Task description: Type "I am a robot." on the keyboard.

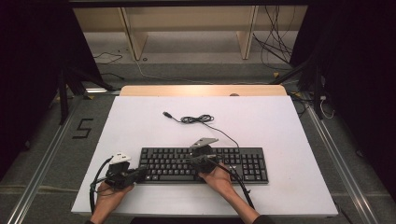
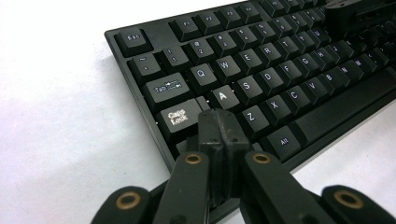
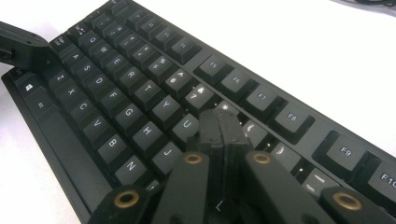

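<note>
A black keyboard (image 1: 243, 165) lies on the white table top (image 1: 140, 121), near its front edge. My left gripper (image 1: 143, 173) sits at the keyboard's left end. In the left gripper view its jaws (image 2: 219, 125) are shut and empty, with the tips low over the keys just below Caps Lock (image 2: 176, 117) and A. My right gripper (image 1: 200, 154) is over the middle of the keyboard. In the right gripper view its jaws (image 3: 222, 122) are shut and empty, tips low over the keys right of U (image 3: 187, 125). Whether either tip touches a key I cannot tell.
The keyboard's cable (image 1: 198, 119) lies coiled on the table behind it and ends in a loose plug (image 1: 166, 114). The table's wooden far edge (image 1: 203, 90) sits beyond. On the floor past the table are shelf legs and loose cables (image 1: 275, 46).
</note>
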Motion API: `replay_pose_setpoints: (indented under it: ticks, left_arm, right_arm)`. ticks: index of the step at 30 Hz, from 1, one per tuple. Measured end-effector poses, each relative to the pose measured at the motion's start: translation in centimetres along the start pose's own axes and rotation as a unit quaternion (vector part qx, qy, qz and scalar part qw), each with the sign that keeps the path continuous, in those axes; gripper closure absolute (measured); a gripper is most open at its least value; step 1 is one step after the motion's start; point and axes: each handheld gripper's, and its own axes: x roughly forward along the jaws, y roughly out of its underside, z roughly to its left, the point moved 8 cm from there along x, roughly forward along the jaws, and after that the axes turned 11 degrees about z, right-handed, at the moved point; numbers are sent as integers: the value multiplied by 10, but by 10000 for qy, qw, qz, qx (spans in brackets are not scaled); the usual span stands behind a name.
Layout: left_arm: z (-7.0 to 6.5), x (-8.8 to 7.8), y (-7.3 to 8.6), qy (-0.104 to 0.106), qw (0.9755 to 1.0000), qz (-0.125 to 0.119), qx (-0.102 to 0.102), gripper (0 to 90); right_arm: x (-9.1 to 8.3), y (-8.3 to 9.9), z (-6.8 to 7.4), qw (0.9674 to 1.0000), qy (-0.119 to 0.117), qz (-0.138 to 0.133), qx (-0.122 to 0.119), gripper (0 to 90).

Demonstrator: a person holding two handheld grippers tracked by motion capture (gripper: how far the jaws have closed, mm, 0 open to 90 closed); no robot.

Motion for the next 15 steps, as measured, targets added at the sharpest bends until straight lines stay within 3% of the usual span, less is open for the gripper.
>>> replay_pose_setpoints:
  ticks: [7, 15]
  left_arm:
    - [0, -2, -2, -35, 10000, -41, 30, 889]
    - [-3, -11, -8, 26, 9994, -354, 11, 849]
  right_arm:
    - [-1, 0, 0, 10000, -32, -15, 60, 900]
    - [-13, -5, 0, 9992, -234, -270, 180, 850]
